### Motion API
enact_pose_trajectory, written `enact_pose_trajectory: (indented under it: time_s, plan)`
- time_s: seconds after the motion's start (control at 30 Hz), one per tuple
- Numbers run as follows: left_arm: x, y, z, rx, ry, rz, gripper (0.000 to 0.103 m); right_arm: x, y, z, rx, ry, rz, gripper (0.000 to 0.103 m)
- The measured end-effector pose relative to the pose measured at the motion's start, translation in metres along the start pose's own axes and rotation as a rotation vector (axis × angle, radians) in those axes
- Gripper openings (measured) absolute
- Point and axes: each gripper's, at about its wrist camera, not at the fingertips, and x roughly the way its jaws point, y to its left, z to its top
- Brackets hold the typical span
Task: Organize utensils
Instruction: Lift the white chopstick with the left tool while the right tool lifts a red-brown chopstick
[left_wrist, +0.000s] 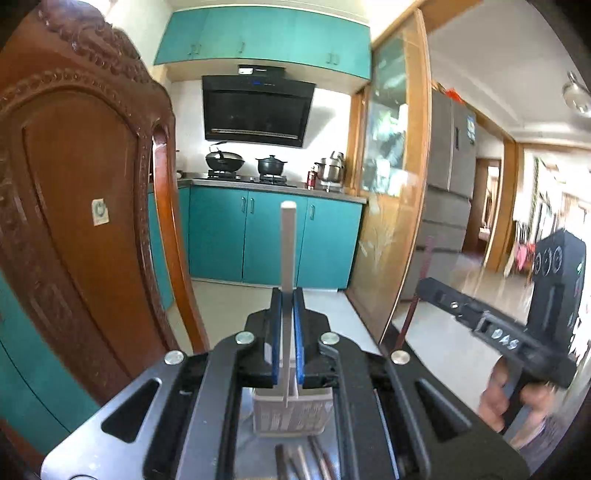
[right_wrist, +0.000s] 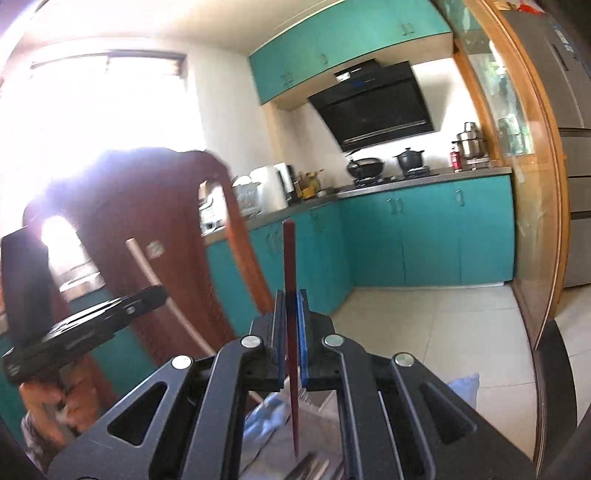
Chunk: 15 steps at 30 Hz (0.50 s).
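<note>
My left gripper (left_wrist: 287, 295) is shut on a pale grey chopstick (left_wrist: 287, 243) that stands upright between the blue pads, its top end reaching over the teal cupboards behind. Below it sits a grey perforated utensil holder (left_wrist: 293, 415), with several dark utensils (left_wrist: 303, 461) lying in front of it. My right gripper (right_wrist: 290, 297) is shut on a dark red chopstick (right_wrist: 289, 254), also upright, its lower end pointing down past the jaws. In the left wrist view the right gripper (left_wrist: 428, 286) appears at the right with the red chopstick (left_wrist: 424, 266). The left gripper (right_wrist: 159, 291) with the pale chopstick (right_wrist: 146, 264) shows in the right wrist view.
A carved wooden chair back (left_wrist: 74, 192) stands close on the left. Teal kitchen cupboards (left_wrist: 266, 236), a stove with a wok (left_wrist: 224, 160) and a pot (left_wrist: 271, 165), and a glass sliding door (left_wrist: 395, 177) lie ahead. A blue cloth (right_wrist: 461, 387) lies below the right gripper.
</note>
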Motion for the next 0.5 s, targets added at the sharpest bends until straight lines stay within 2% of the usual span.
enact_pose_trajectory:
  time_s: [0.23, 0.4, 0.5]
  plan:
    - [0.047, 0.021, -0.005, -0.097, 0.007, 0.030, 0.007, 0.023, -0.029, -0.013, 0.121, -0.011, -0.025, 0.007]
    - [0.085, 0.030, -0.020, -0.108, 0.042, 0.075, 0.007, 0.021, -0.037, -0.017, 0.136, -0.096, -0.087, 0.007]
    - [0.105, 0.031, -0.034, -0.090, 0.080, 0.092, 0.007, 0.035, -0.036, -0.027, 0.086, -0.043, -0.131, 0.007]
